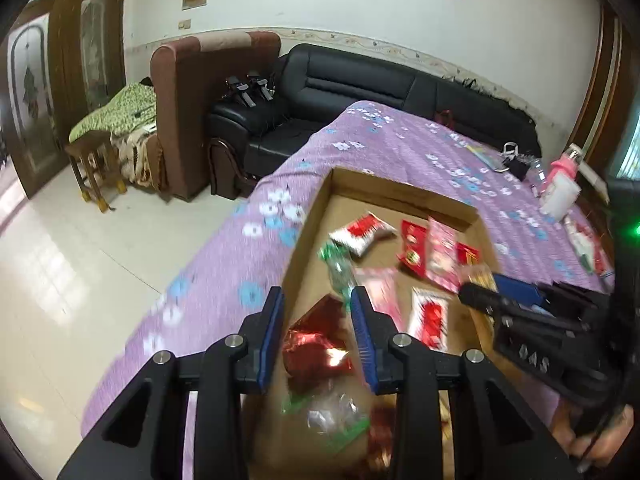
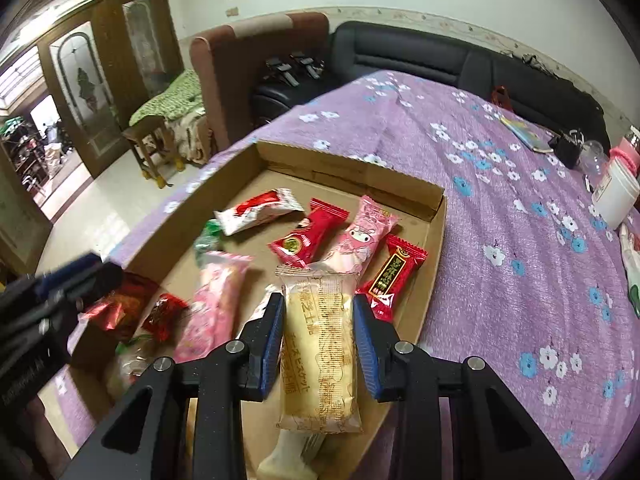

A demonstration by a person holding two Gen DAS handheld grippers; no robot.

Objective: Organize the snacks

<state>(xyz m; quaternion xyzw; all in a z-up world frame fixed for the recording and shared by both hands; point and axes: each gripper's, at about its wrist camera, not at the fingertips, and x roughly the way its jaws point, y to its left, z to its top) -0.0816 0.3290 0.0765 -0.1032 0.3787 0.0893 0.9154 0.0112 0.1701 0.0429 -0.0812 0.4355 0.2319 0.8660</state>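
The room has a white tiled floor, a black leather sofa along the far wall and a brown armchair beside it. In front of me is a worktop covered with a purple floral cloth, and on it lies a shallow cardboard tray containing the snacks. My right gripper is positioned over the near right part of the tray; its blue fingers are set narrow and clamp a long pale-yellow biscuit packet by its two long sides, the packet pointing away from me between them. Beyond it, on the tray floor, lie a pink cartoon-print packet, a red packet to its left, a dark-red packet with a black label to its right, and a white-and-red packet further left. My left gripper is over the near left part of the tray, fingers set narrow on a crinkled red foil packet; blur prevents confirming full pad contact on both sides. A clear wrapper with green edges lies below it. A white container stands at the far right of the worktop, well apart from the tray.
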